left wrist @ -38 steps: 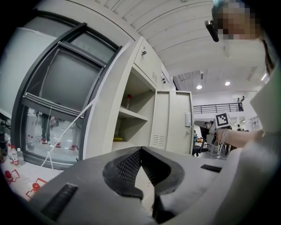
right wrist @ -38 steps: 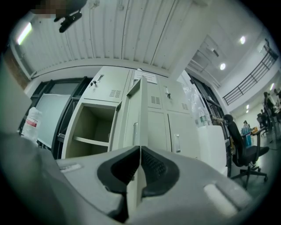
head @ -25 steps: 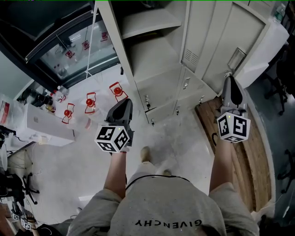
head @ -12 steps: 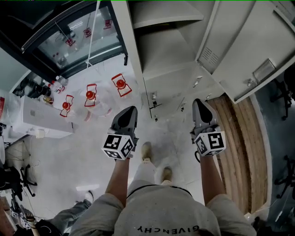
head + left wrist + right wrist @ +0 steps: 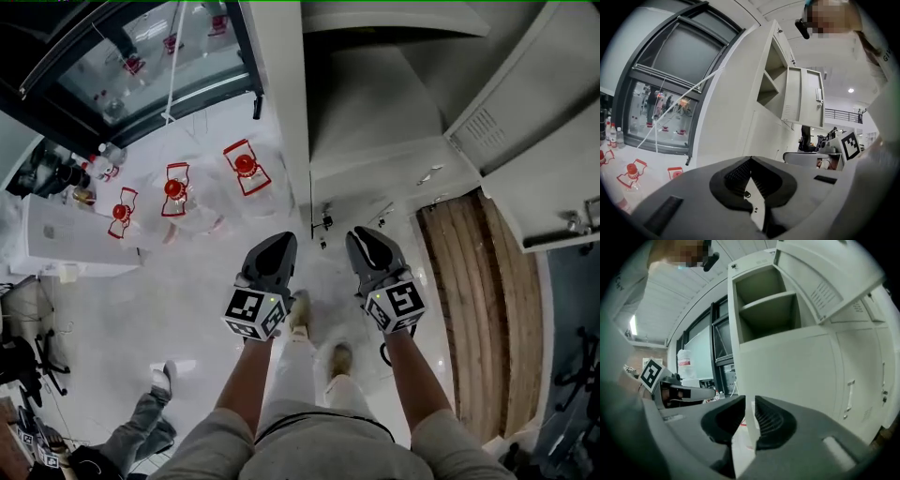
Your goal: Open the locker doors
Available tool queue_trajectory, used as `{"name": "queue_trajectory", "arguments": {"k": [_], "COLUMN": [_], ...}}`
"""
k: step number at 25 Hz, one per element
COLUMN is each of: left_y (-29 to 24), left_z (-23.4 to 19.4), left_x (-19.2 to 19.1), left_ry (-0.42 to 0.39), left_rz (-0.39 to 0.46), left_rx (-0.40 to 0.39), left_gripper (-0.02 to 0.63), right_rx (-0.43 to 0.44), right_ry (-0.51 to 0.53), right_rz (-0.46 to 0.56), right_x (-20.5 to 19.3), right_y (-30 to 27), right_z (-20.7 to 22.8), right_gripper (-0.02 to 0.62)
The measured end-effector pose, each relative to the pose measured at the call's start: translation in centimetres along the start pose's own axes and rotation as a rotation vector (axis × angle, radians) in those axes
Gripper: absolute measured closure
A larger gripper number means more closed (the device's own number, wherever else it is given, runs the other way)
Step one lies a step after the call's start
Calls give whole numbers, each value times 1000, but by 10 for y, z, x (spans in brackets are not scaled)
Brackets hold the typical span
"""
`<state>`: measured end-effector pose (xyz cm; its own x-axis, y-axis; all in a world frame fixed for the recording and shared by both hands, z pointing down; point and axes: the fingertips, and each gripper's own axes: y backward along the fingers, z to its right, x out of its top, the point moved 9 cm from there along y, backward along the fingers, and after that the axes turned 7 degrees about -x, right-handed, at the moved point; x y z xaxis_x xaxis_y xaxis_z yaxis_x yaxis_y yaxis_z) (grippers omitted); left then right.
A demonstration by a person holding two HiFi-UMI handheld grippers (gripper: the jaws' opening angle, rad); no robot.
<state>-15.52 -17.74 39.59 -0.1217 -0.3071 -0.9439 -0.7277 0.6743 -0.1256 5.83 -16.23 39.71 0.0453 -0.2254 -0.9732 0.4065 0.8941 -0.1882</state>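
The pale grey locker bank [image 5: 375, 178] stands ahead of me. One upper door [image 5: 525, 103] hangs swung out to the right, baring a compartment with a shelf [image 5: 764, 301]. The doors below it [image 5: 787, 376] are closed, their small handles [image 5: 850, 394] at the right. Both grippers hang low and close together in front of my body, apart from the lockers. My left gripper [image 5: 278, 239] [image 5: 750, 161] is shut with nothing in it. My right gripper [image 5: 364, 234] [image 5: 749, 404] has just been opening; a narrow gap shows between its jaws, with nothing in it.
Large water bottles with red caps [image 5: 244, 169] stand on the floor left of the lockers, below a glass wall [image 5: 141, 66]. A wooden strip [image 5: 469, 300] runs along the floor at the right. Another person's legs [image 5: 150, 422] show at the bottom left.
Both grippers dropped and drew in towards my body. The right one came away from the open door's edge at the right and swung to the middle beside the left one.
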Motion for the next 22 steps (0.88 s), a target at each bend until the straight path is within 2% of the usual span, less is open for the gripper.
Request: {"name": "queue_trajectory", "arguments": {"k": [5,10,15,22], "left_y": [-25,-37,-39,-34], "left_z": [-22,-31,-35,-43], "left_x": [-28,-41,-58,-68], "left_ry": [23,73,92,104], "left_rz": [0,-8,-23,-36], "left_rx": [-6,3,-1,7], "left_gripper": [607,607,607,607], "right_rx": [48,66,66,62], "right_ry": [-7,4,20,16], "right_rz": [-85,-135,-160,-139], "right_x": [-43,-67,-80,-82], "right_y": [-45,-81,-103,-117], "right_z": [0,1,1,-4], "right_gripper": [484,446,423,416]}}
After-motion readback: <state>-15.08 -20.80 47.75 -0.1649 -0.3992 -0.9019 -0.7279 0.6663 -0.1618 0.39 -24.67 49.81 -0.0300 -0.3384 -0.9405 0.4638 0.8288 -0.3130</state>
